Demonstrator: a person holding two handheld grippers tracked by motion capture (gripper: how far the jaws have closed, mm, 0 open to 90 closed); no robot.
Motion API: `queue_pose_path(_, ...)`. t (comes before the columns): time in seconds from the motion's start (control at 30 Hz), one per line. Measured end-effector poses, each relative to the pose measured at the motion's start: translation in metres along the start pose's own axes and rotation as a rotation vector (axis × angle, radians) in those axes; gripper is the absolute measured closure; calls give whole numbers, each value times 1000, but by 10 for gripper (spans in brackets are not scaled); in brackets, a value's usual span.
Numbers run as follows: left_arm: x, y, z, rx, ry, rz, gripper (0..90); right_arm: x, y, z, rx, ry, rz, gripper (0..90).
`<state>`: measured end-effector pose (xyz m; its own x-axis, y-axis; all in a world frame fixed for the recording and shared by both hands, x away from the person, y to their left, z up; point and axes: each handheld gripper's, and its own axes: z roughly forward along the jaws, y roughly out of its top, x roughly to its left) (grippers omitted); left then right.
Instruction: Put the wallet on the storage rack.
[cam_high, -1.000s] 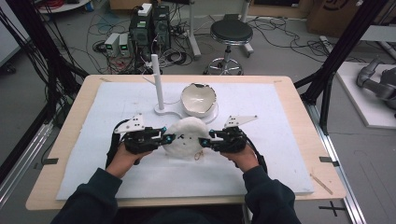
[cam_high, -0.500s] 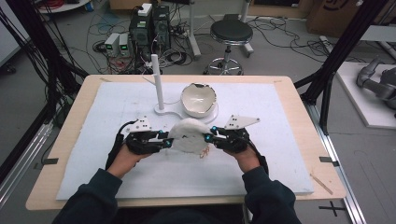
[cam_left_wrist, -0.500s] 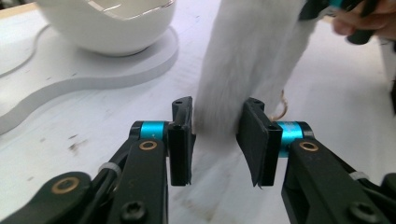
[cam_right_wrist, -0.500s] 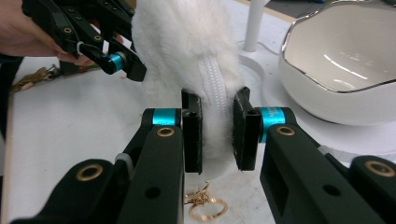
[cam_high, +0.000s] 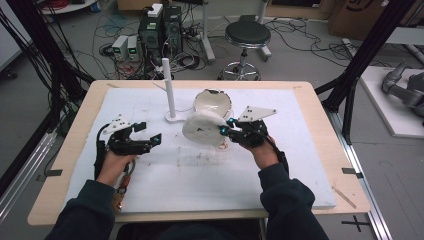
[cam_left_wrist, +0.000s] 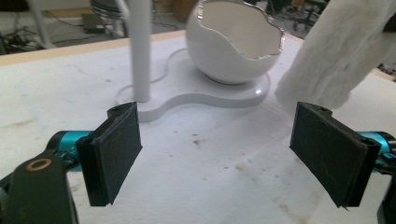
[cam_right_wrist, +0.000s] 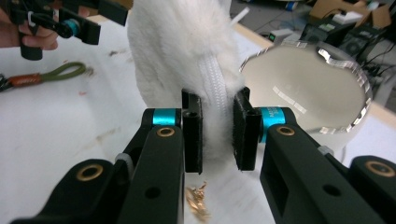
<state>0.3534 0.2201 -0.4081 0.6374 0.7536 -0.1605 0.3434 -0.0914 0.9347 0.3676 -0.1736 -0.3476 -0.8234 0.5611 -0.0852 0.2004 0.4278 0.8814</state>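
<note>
The left gripper (cam_high: 148, 138) has let go of the white fluffy pouch (cam_high: 202, 127) and drawn away to the left side of the white mat (cam_high: 300, 165) — its jaws now stand wide apart with nothing between them. The right gripper (cam_right_wrist: 217, 128) is clamped on the pouch's zipper edge (cam_right_wrist: 215, 79), holding it tilted up off the mat just beside the white egg-shaped bowl (cam_high: 212, 102) and the white post (cam_high: 168, 90) — both on one white base.

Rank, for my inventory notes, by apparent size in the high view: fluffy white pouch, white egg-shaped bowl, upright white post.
1. Fluffy white pouch and white egg-shaped bowl: alike; the pouch partly hides the bowl, so unranked.
2. Upright white post, thinnest.
</note>
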Motion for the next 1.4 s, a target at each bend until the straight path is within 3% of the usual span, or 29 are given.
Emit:
queue_pose_path(0.13, 9, -2, -5, 12, 35, -9, 161, -6, 17, 2, -5, -8, -21, 775)
queue_pose_path(0.33, 14, -4, -7, 11, 46, -34, 161, -24, 56, 14, 14, -30, -63, 775)
queue_pose_path(0.43, 14, -5, -6, 10, 45, -35, 161, -30, 65, 19, 5, -30, -67, 775)
queue_pose_path(0.57, 14, -5, -6, 13, 38, -33, 161, -40, 79, 26, 0, -58, -89, 774)
queue_pose_path(0.6, 14, -5, -6, 14, 37, -34, 161, -46, 82, 30, 13, -99, -115, 774)
queue_pose_path(0.7, 14, -6, -6, 12, 37, -38, 161, -52, 80, 32, 14, -129, -129, 774)
queue_pose_path(0.77, 15, -6, -7, 13, 37, -43, 161, -62, 73, 35, 53, -182, -152, 775)
queue_pose_path(0.93, 16, -6, -7, 9, 39, -54, 162, -72, 64, 37, 101, -226, -170, 774)
queue_pose_path(0.97, 16, -7, -7, 12, 40, -53, 162, -73, 61, 38, 125, -246, -220, 774)
queue_pose_path(1.03, 16, -7, -7, 13, 41, -55, 162, -72, 60, 38, 134, -254, -239, 774)
queue_pose_path(1.07, 16, -7, -7, 13, 41, -55, 162, -70, 57, 40, 158, -267, -291, 774)
queue_pose_path(1.1, 16, -7, -7, 12, 41, -56, 162, -69, 56, 41, 171, -276, -312, 775)
queue_pose_path(1.2, 16, -7, -7, 13, 42, -58, 162, -68, 52, 43, 182, -278, -338, 776)
queue_pose_path(1.23, 16, -7, -7, 13, 43, -61, 162, -66, 49, 47, 225, -274, -362, 776)
queue_pose_path(1.4, 16, -7, -8, 15, 45, -64, 162, -58, 45, 63, 276, -261, -417, 776)
